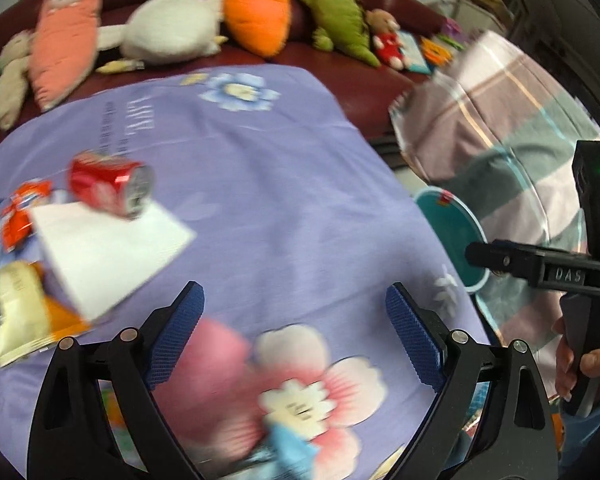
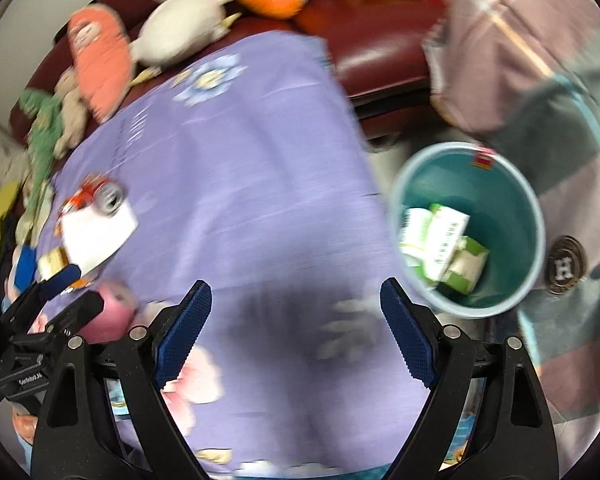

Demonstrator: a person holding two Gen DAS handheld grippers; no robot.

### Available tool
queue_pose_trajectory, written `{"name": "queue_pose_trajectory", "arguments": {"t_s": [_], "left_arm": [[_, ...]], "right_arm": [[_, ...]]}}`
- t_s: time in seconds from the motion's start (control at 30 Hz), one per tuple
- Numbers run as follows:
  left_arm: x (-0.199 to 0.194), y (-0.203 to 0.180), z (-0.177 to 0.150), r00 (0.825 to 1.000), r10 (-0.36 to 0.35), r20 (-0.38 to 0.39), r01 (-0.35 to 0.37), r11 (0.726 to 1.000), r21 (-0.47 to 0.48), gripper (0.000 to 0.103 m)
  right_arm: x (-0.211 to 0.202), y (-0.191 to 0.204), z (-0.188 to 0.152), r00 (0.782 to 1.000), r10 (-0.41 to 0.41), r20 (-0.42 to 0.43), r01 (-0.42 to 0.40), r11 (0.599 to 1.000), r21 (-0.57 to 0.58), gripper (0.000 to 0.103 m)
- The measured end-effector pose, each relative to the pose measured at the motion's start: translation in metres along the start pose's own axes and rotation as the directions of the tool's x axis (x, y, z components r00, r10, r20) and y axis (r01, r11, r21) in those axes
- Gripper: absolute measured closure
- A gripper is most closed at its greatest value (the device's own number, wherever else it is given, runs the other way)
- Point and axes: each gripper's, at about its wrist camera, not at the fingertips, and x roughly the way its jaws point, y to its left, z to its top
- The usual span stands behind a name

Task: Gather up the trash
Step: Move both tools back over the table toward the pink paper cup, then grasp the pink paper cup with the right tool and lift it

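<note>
Purple flowered cloth (image 1: 268,184) covers the table, with a dark red sofa (image 1: 364,84) behind it carrying plush toys: a pink carrot (image 1: 66,32), a white rabbit (image 1: 168,28), an orange carrot (image 1: 256,12), a green dinosaur (image 1: 336,16). Trash on the cloth, left side of both views: red can (image 1: 110,182) lying on its side on a white napkin (image 1: 108,252); red wrapper (image 1: 20,216) touching the napkin's far left edge; yellow packet (image 1: 24,316) at its near corner. All lie up and left of the left hand-held gripper (image 1: 294,308), well apart from its fingers. A blurred pink thing (image 1: 216,360) sits by the left finger; whether it touches cannot be told. Left hand-held gripper: jaws wide apart, nothing between them. Right hand-held gripper (image 2: 296,308): jaws wide apart, empty, over bare cloth. Teal bin (image 2: 528,204) stands off the table's right edge, just right of the right hand-held gripper, holding green-and-white cartons (image 2: 440,240). A hand (image 1: 588,364) grips the right tool's handle, seen at the left view's right edge. Both tools point steeply down.
</note>
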Motion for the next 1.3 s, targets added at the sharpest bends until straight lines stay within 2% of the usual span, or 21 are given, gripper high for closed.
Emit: {"name": "queue_pose_trajectory", "arguments": {"t_s": [0.17,0.47,0.5,0.57,0.77,0.9,0.97,1.17,1.3], "left_arm": [[-0.028,0.051,-0.015,0.999,0.029,0.023,-0.028,0.998,-0.053,0.01],[-0.068,0.118,-0.055,0.995,0.089,0.051,-0.083,0.99,-0.112,0.009],[-0.07,0.123,-0.06,0.995,0.092,0.049,-0.086,0.989,-0.118,0.009],[-0.074,0.134,-0.07,0.995,0.091,0.042,-0.085,0.987,-0.136,0.009],[-0.069,0.157,-0.092,0.997,0.082,0.014,-0.078,0.981,-0.176,0.009],[-0.061,0.167,-0.1,0.998,0.066,-0.01,-0.066,0.978,-0.2,0.009],[-0.058,0.171,-0.104,0.998,0.061,-0.02,-0.063,0.976,-0.209,0.009],[-0.051,0.181,-0.109,0.998,0.053,-0.043,-0.062,0.969,-0.238,0.009],[-0.049,0.185,-0.11,0.998,0.049,-0.044,-0.059,0.967,-0.248,0.009]], "right_arm": [[0.013,0.064,-0.007,0.997,0.053,-0.053,-0.057,0.995,-0.078,0.021],[0.035,0.124,-0.024,0.982,0.121,-0.144,-0.135,0.986,-0.098,0.021],[0.037,0.129,-0.025,0.98,0.127,-0.15,-0.143,0.985,-0.097,0.023],[0.043,0.141,-0.028,0.974,0.148,-0.173,-0.166,0.981,-0.097,0.028],[0.068,0.172,-0.034,0.945,0.2,-0.257,-0.224,0.972,-0.068,0.029],[0.093,0.183,-0.036,0.93,0.203,-0.305,-0.224,0.974,-0.033,0.029],[0.105,0.184,-0.039,0.914,0.227,-0.335,-0.24,0.971,0.005,0.027],[0.118,0.187,-0.037,0.897,0.273,-0.347,-0.27,0.961,0.057,0.026],[0.129,0.192,-0.037,0.869,0.33,-0.369,-0.315,0.943,0.103,0.026]]}}
